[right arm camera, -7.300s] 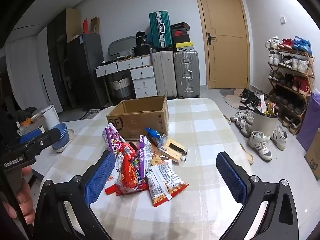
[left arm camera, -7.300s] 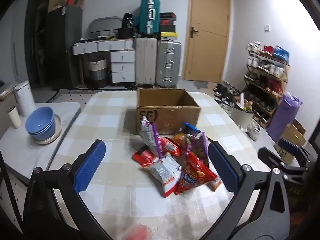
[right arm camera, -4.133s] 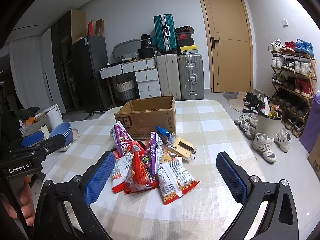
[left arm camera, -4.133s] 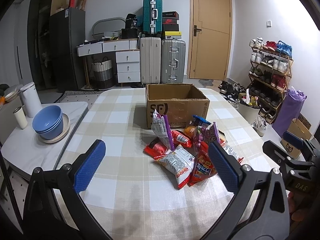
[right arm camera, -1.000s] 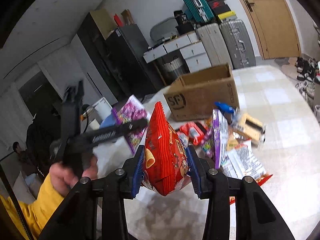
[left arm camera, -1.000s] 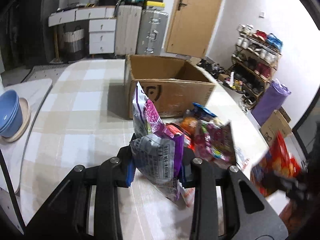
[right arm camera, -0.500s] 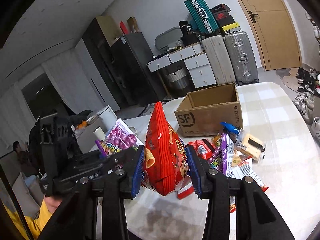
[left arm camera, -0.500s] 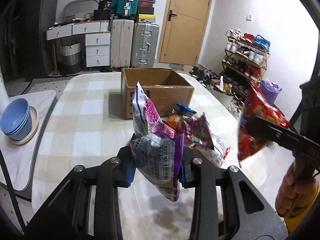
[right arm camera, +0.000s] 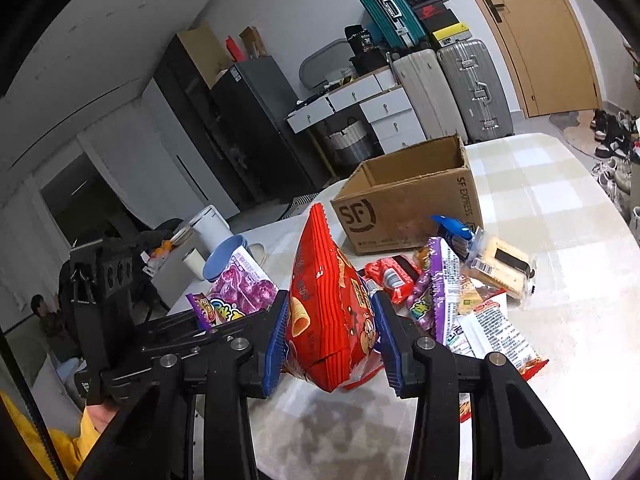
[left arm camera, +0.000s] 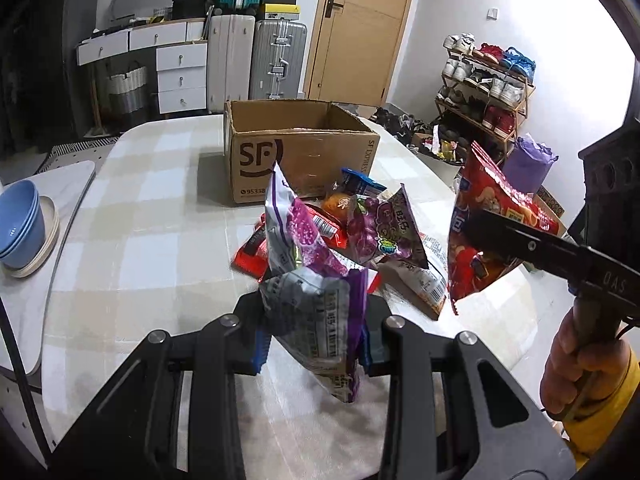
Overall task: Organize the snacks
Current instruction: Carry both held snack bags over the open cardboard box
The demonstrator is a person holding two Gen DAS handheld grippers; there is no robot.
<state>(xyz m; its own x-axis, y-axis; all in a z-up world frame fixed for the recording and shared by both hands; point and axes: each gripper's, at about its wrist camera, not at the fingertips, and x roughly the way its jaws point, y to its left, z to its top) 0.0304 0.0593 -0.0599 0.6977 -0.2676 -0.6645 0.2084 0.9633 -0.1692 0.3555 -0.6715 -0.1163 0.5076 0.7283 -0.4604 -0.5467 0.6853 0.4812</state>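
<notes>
Purple snack bag (left arm camera: 316,280): clamped upright in the left tongs (left arm camera: 314,344), lifted off the desk (left arm camera: 132,240).
Red chip bag (right arm camera: 332,312): pinched between the right tongs (right arm camera: 332,344), held above the desk's near edge.
Snack pile (left arm camera: 372,232): loose packets lying on the checked desk, just in front of the box.
Cardboard box (left arm camera: 296,148): open-topped, beyond the pile.
Blue bowls (left arm camera: 18,224): stacked at the left, well apart.
</notes>
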